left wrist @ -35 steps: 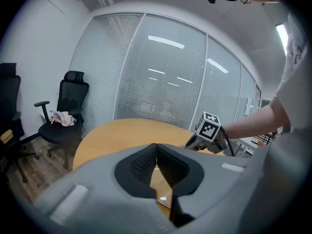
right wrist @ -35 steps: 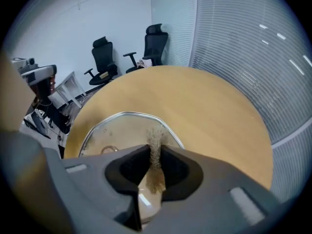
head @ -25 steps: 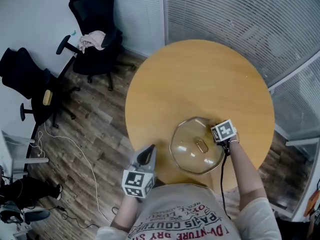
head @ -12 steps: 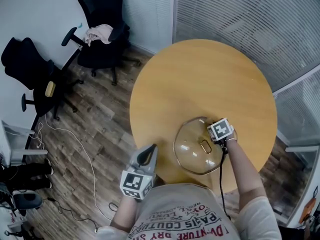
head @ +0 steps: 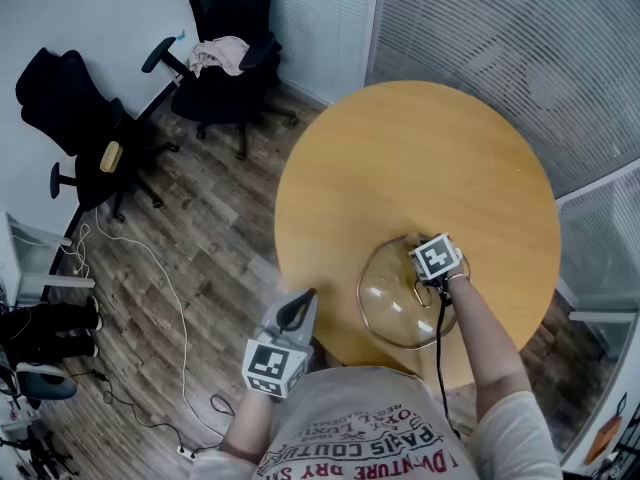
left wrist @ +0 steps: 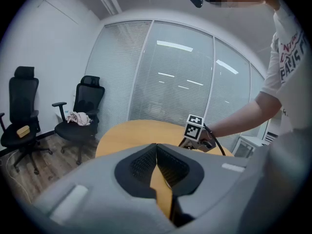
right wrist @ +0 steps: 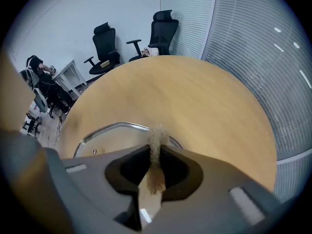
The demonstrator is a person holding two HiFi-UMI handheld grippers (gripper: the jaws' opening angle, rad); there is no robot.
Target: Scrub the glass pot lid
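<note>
I judge the glass pot lid [head: 385, 308] stiff, fairly heavy, slick and breakable, best steadied at its metal rim; it is clear and steel-edged, lying flat on the round wooden table [head: 420, 148] near my side; my right gripper [right wrist: 156, 152] is clamped on a tan fibrous scrub pad [right wrist: 156, 143] pressed over the lid; my left gripper [left wrist: 157, 152] is pinched together on nothing, off the table edge.

Beyond the glass pot lid [head: 390, 308] the round table [head: 420, 158] is open wood up to its far edge, wide room for a gripper to pass. Over the lid's right side sit the right gripper [right wrist: 157, 152], closed on a scrub pad [right wrist: 157, 135], and the forearm [head: 485, 343] behind it (a black cable [head: 438, 353] runs alongside), blocking that approach. The lid's left side lies open. The left gripper [head: 302, 300], jaws together, hangs off the table's edge left of the lid. Office chairs [head: 230, 68] stand on the floor, well left of the lid and beyond it.
</note>
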